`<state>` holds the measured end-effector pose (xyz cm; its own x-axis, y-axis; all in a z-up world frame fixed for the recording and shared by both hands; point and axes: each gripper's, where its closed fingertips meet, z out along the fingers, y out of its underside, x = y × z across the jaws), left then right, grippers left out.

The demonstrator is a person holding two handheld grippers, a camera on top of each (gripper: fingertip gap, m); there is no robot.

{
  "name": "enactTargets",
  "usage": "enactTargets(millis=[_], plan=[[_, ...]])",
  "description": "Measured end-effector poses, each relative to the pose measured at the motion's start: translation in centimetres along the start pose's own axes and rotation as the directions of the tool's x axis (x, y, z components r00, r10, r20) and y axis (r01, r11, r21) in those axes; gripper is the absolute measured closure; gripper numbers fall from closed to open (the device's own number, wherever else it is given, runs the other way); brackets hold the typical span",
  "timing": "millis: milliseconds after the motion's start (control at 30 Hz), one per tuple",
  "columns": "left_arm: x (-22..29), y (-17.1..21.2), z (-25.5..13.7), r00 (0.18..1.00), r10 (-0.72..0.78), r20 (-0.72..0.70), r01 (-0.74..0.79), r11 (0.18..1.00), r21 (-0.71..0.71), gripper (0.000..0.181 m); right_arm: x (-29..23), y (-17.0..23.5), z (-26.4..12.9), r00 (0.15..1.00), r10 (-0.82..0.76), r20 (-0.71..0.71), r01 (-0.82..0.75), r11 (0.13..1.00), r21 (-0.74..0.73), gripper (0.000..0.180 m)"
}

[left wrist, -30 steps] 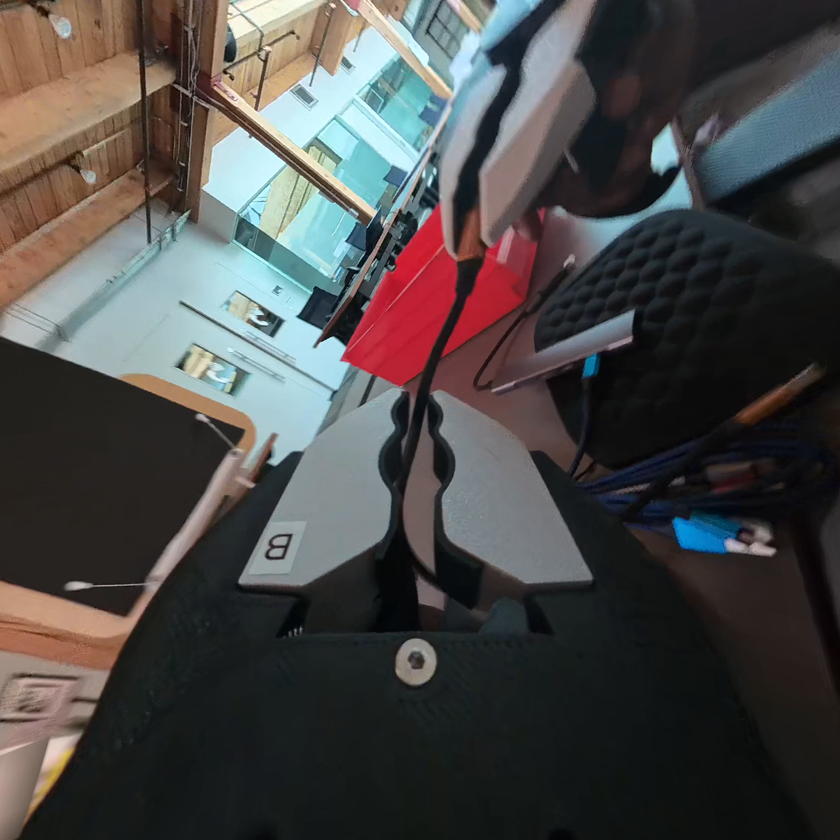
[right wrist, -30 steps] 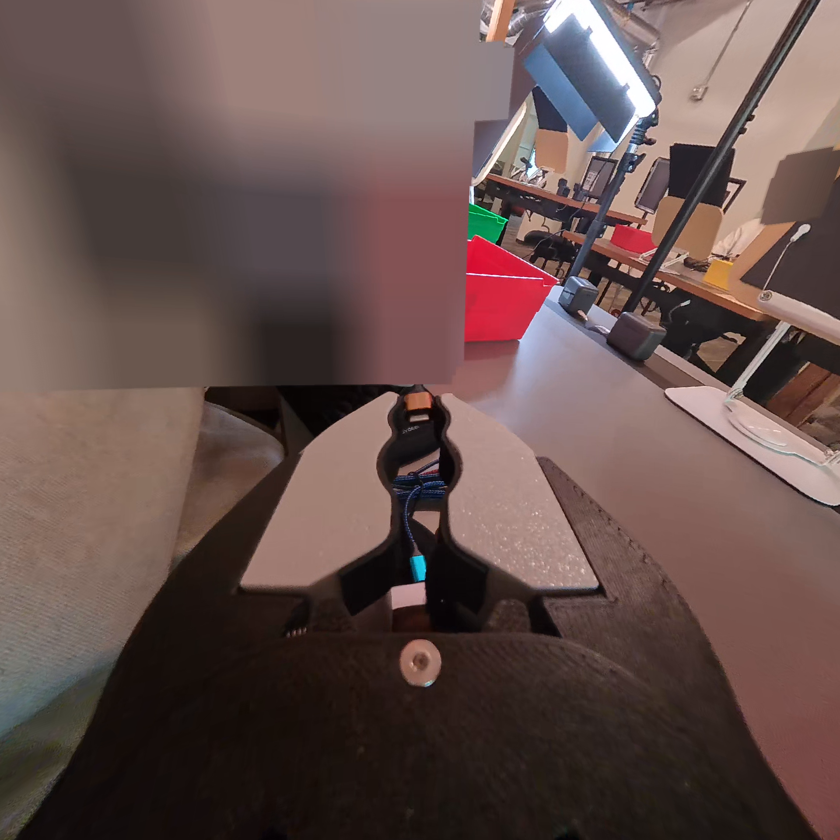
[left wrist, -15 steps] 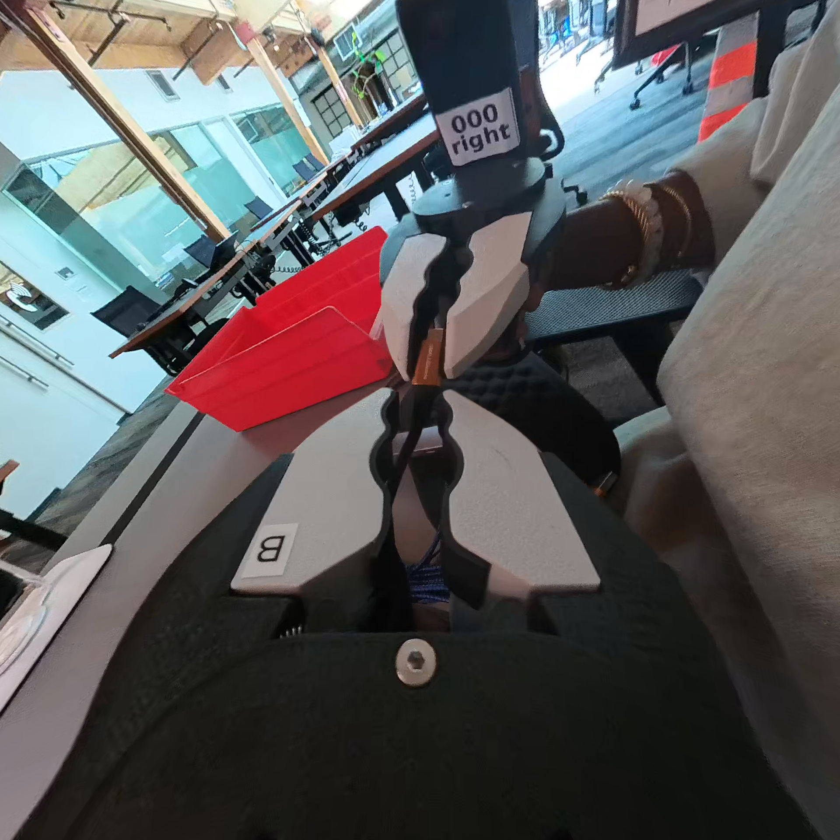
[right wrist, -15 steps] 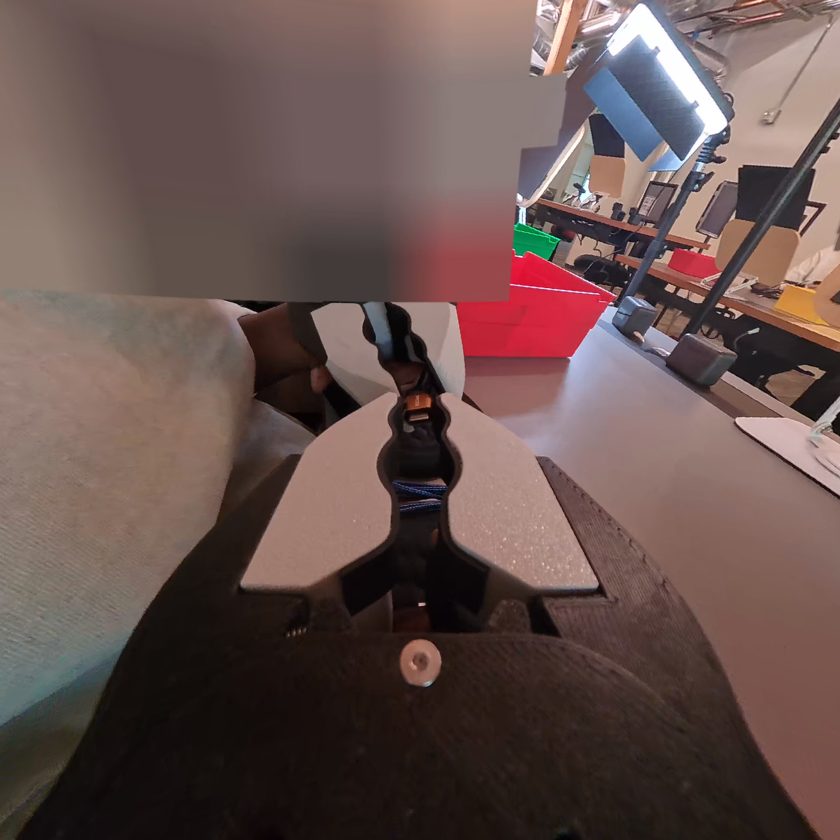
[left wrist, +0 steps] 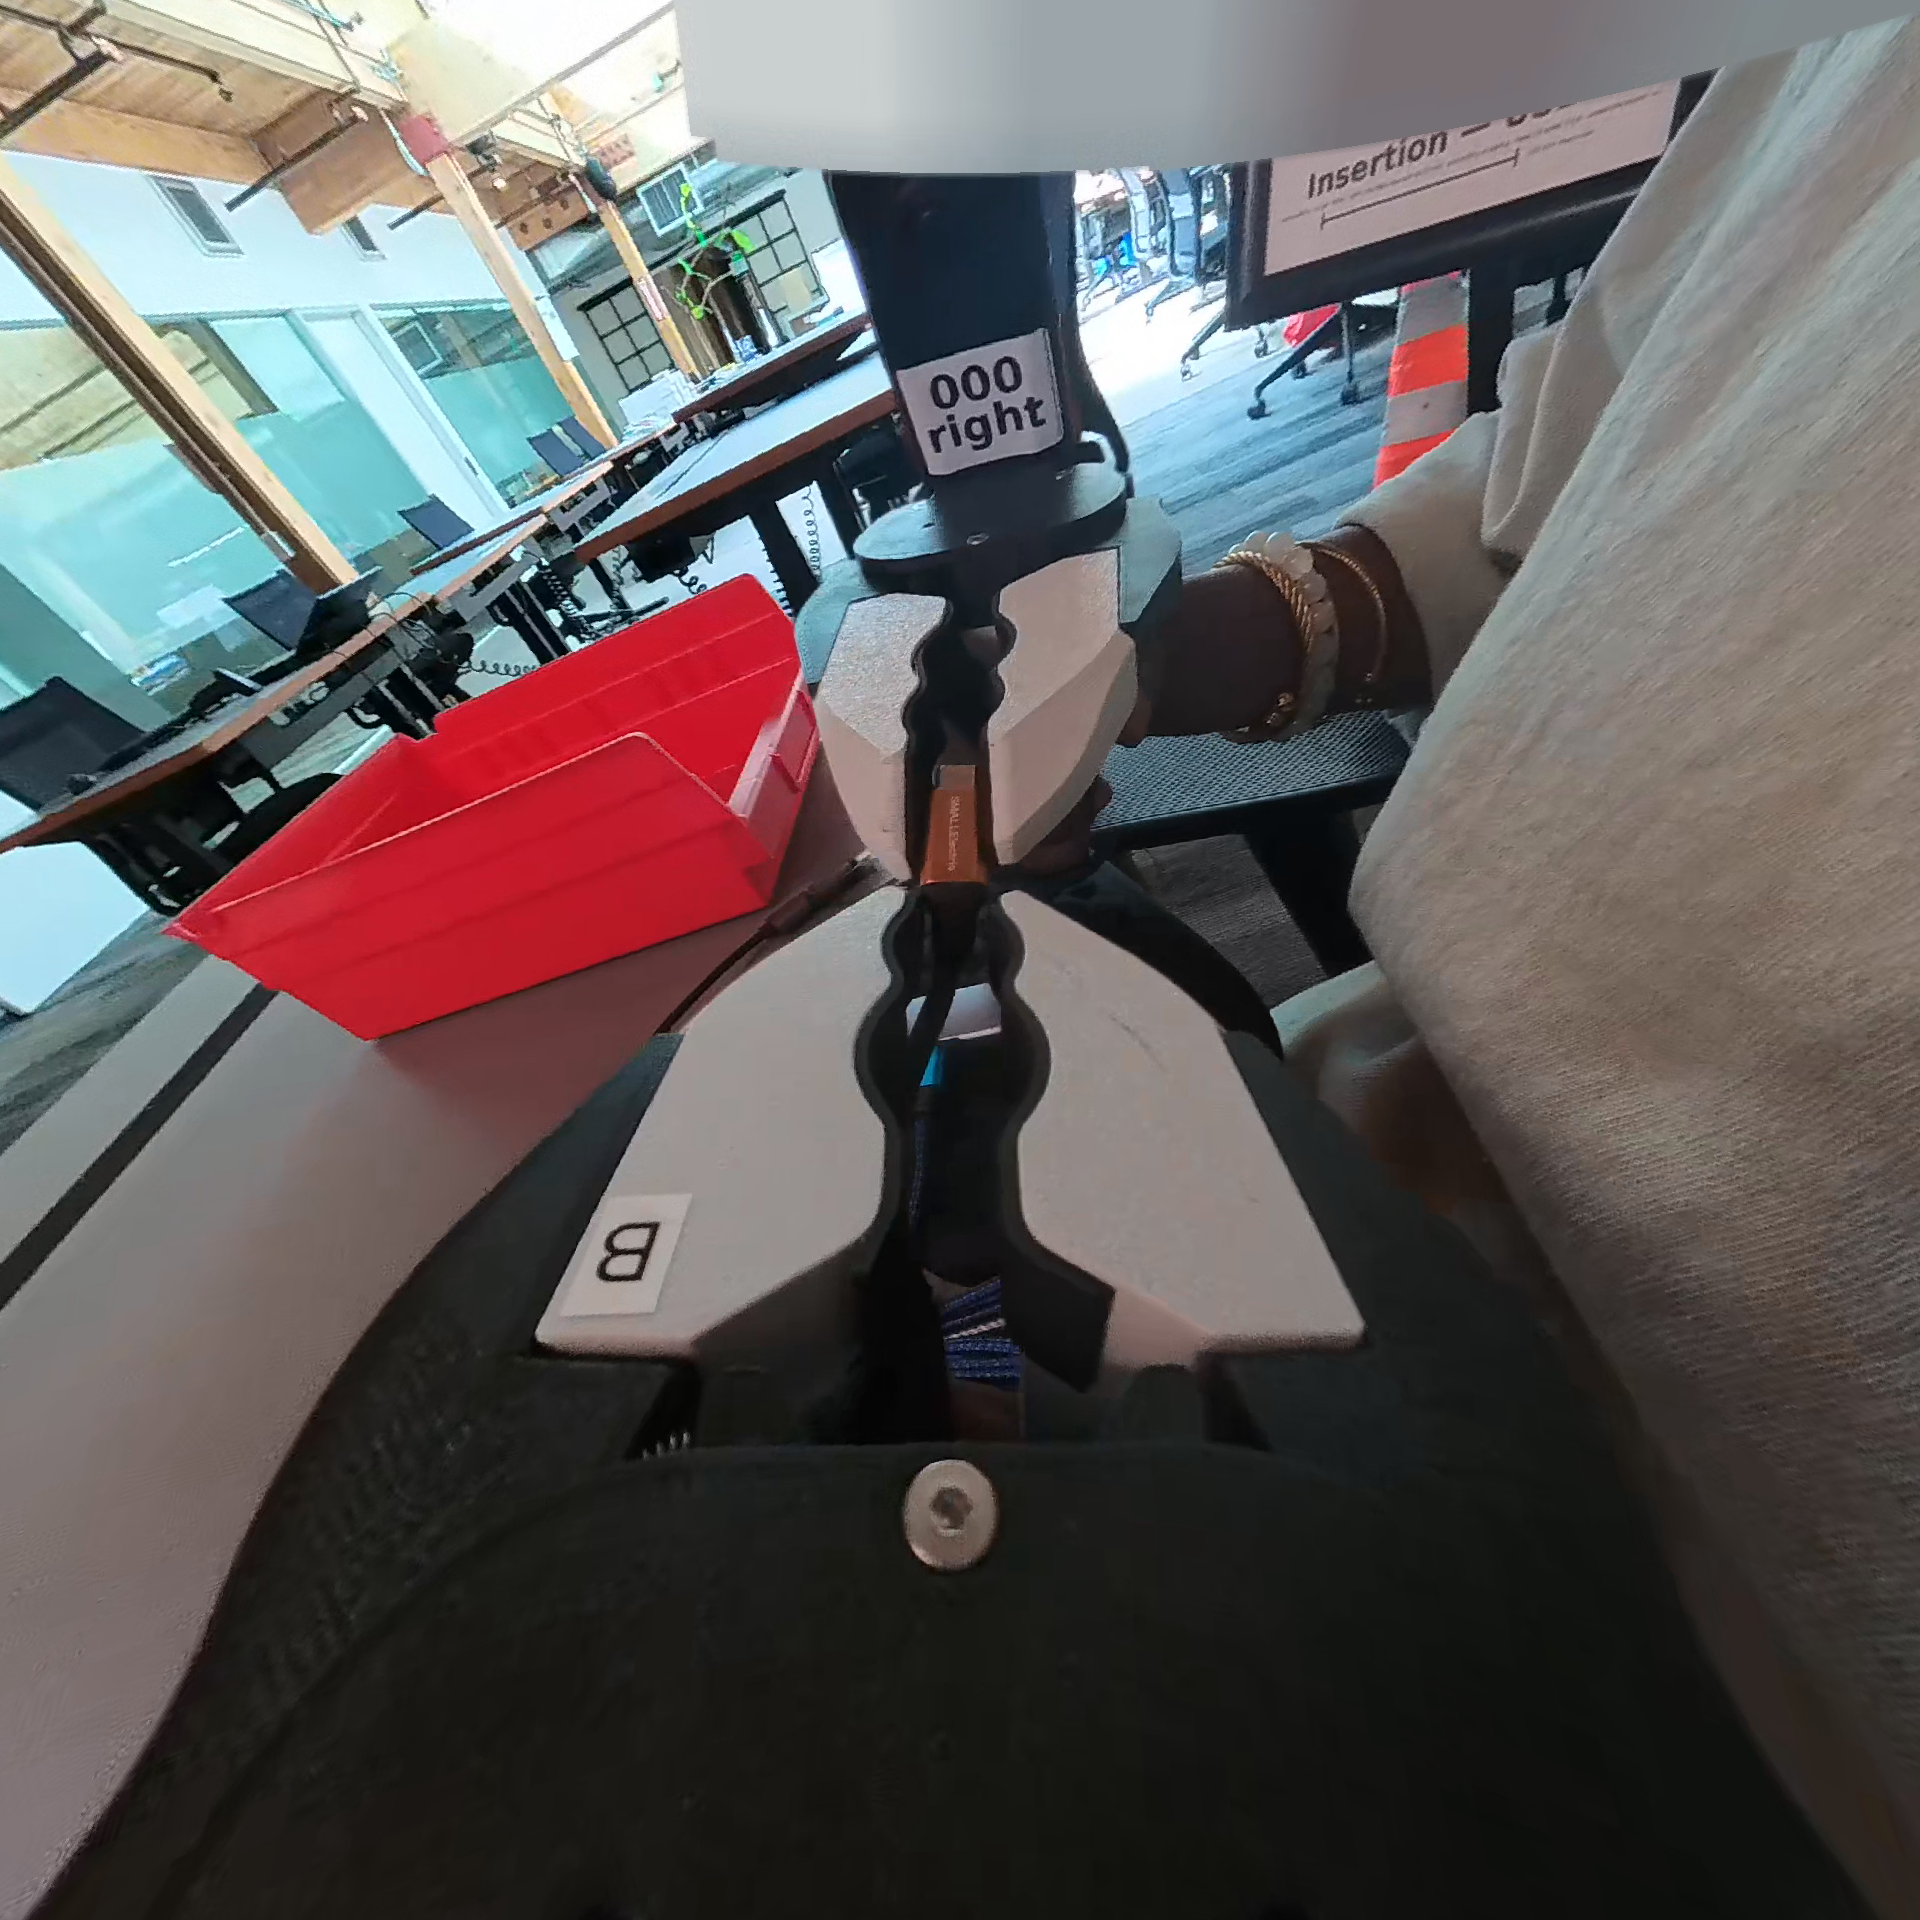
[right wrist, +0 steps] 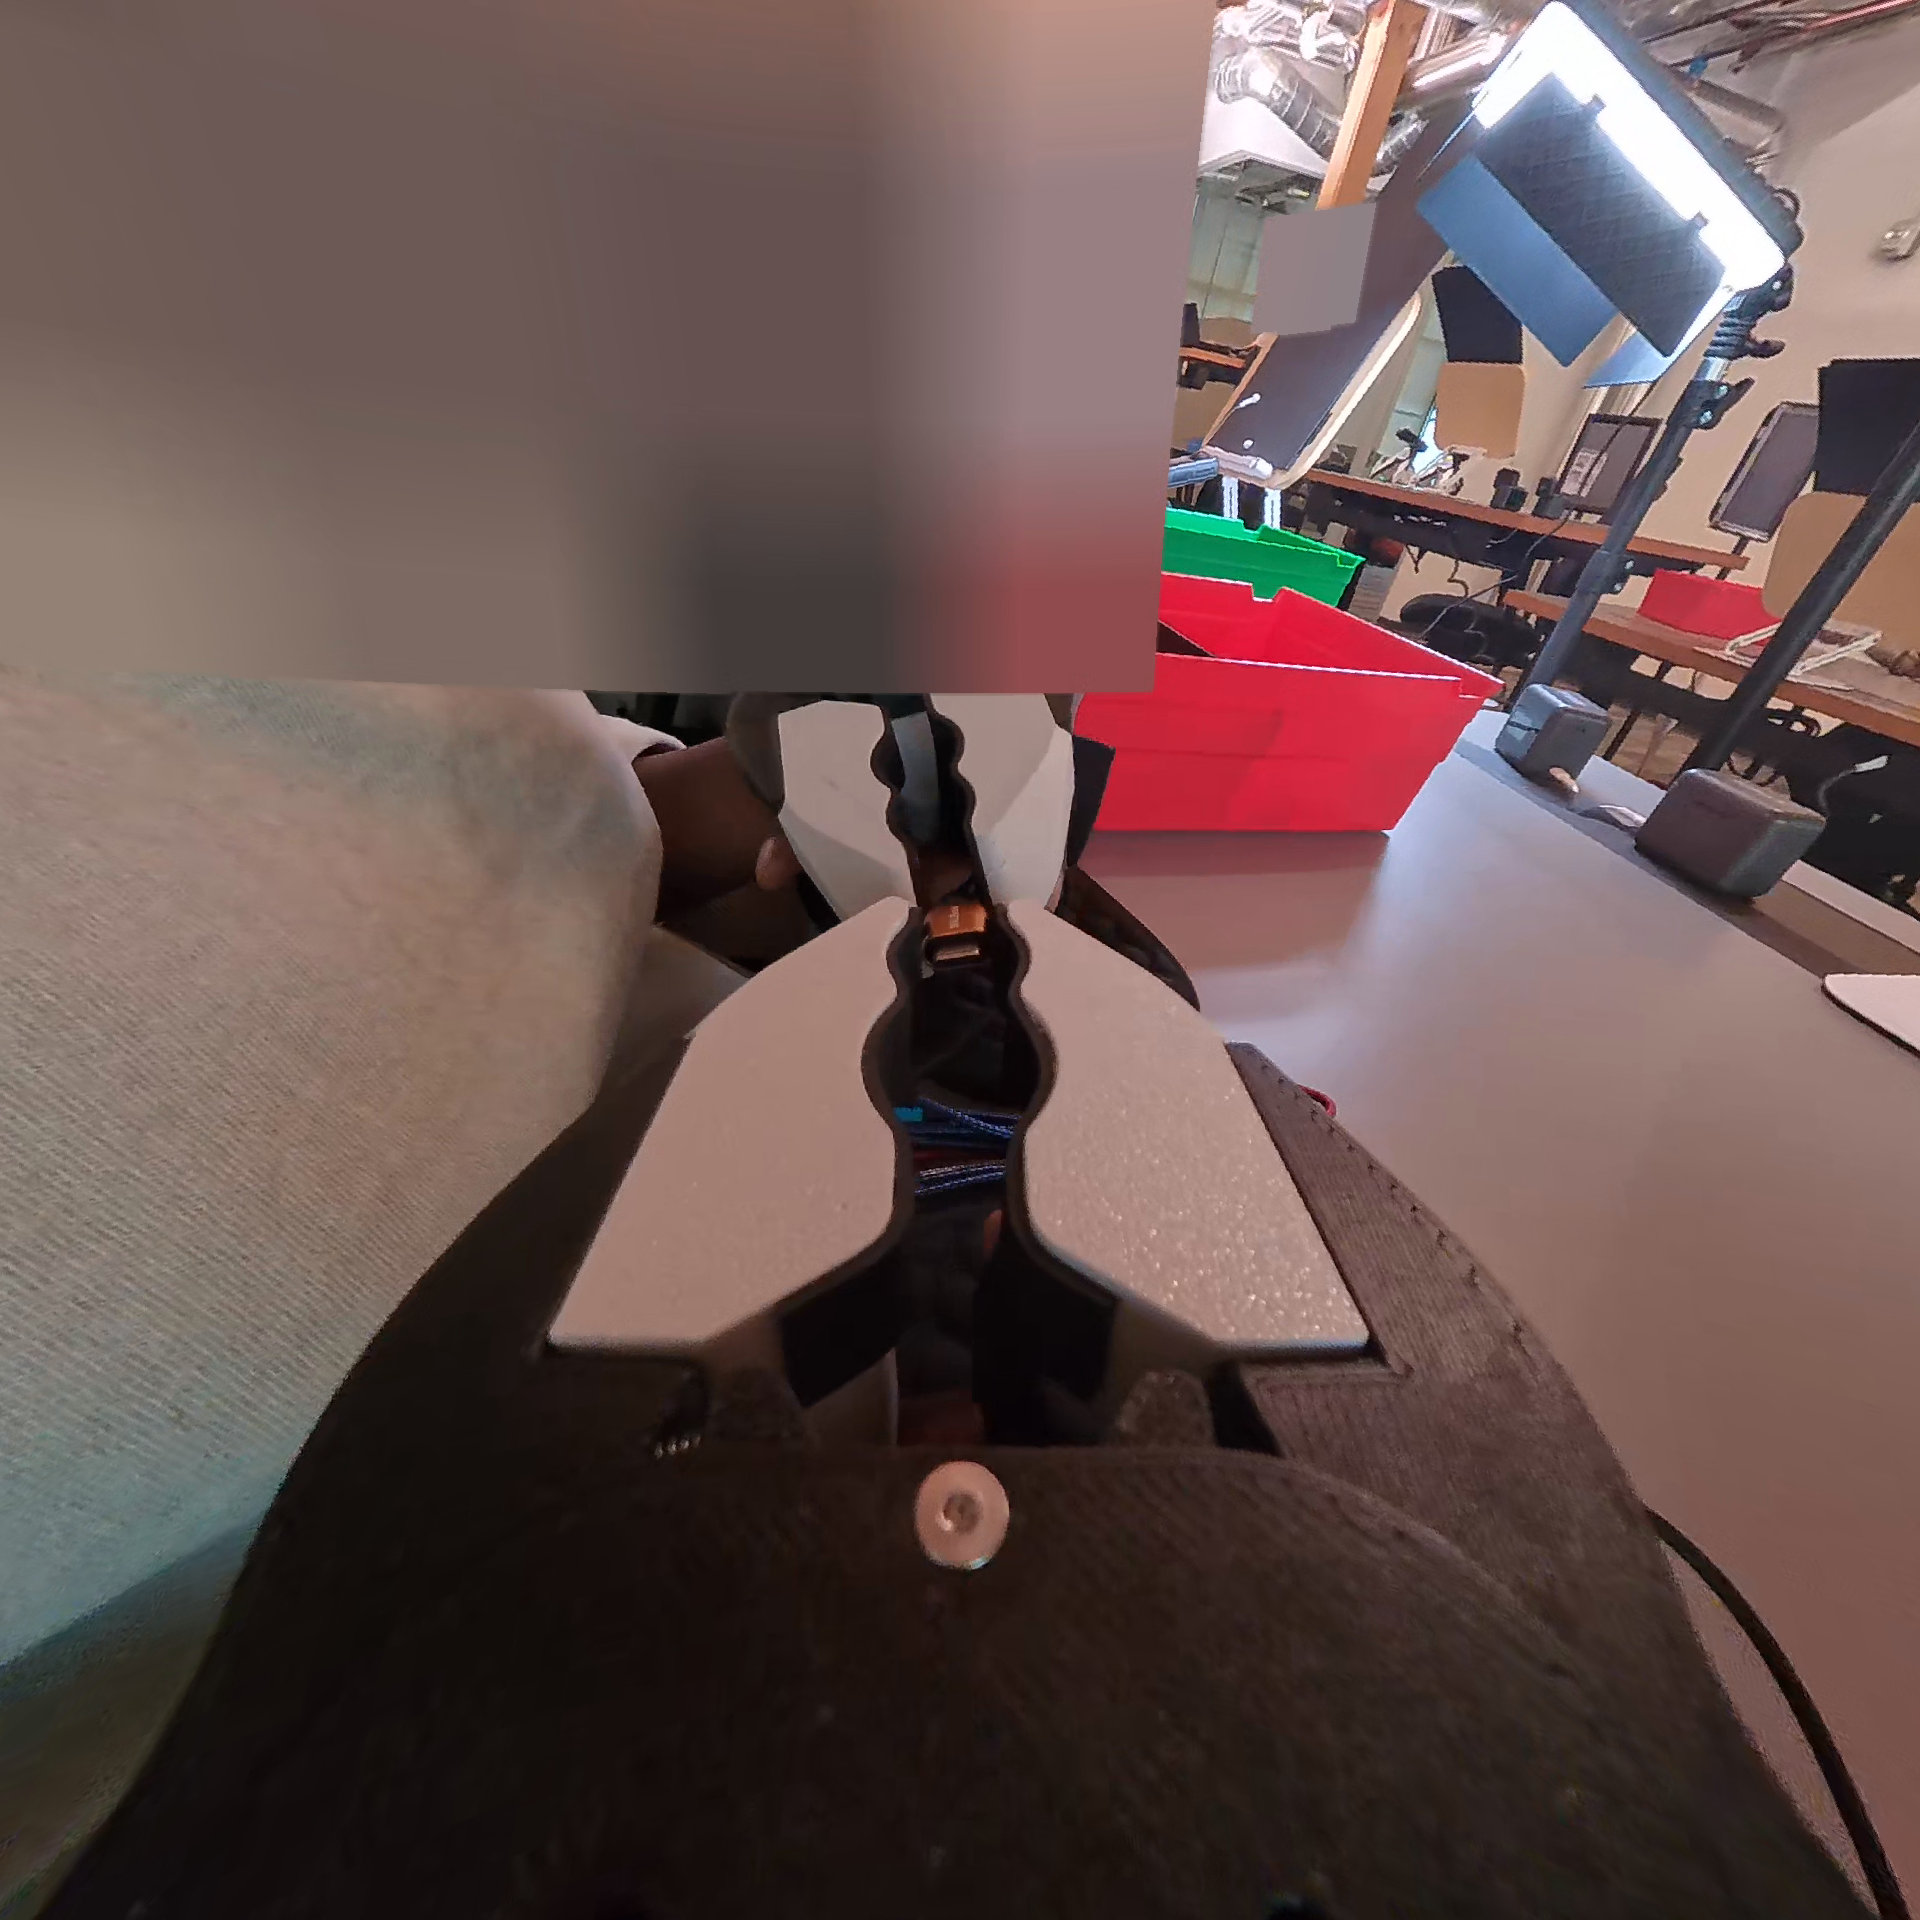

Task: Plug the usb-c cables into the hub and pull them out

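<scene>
My right gripper (right wrist: 956,914) is shut on the orange USB-C plug (right wrist: 956,923), whose metal end points back between its fingers. My left gripper (left wrist: 951,896) is shut on the black cable (left wrist: 935,997) right behind that plug (left wrist: 954,831). The two grippers meet tip to tip above the table's near edge. The right gripper (left wrist: 951,821) shows in the left wrist view, and the left gripper (right wrist: 935,831) shows in the right wrist view. Blue braided cables (right wrist: 961,1143) and a silver piece (left wrist: 971,1013), perhaps the hub, show below through the finger gaps.
A red bin (left wrist: 540,821) stands on the grey table (left wrist: 208,1247), with a green bin (right wrist: 1247,551) behind it. The person's beige sleeve (right wrist: 260,1039) fills the side. Grey stand weights (right wrist: 1730,836) and a white base (right wrist: 1881,1008) sit at far right. Both grippers' tips are close together, under 4 cm apart.
My left gripper swung from a steep tilt to level and slid up the black cable to just behind the plug. The right gripper kept hold of the plug throughout.
</scene>
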<state>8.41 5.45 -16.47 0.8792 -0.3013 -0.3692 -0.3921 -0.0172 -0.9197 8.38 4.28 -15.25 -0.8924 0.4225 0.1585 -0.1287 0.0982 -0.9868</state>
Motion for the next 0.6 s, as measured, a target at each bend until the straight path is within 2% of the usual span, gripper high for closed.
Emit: enactTargets(millis=[400,600], plan=[[0.17,-0.11,-0.08,0.999,-0.027,-0.023,0.027,0.999,0.018,0.168,-0.13,0.2,0.11,1.0,0.015,0.009,-0.015,1.0,-0.001,0.168],[-0.36,0.41,-0.1,1.0,-0.017,0.004,0.017,0.999,-0.039,0.168,0.32,0.66,0.05,0.999,0.048,-0.008,-0.049,0.997,-0.055,0.167]])
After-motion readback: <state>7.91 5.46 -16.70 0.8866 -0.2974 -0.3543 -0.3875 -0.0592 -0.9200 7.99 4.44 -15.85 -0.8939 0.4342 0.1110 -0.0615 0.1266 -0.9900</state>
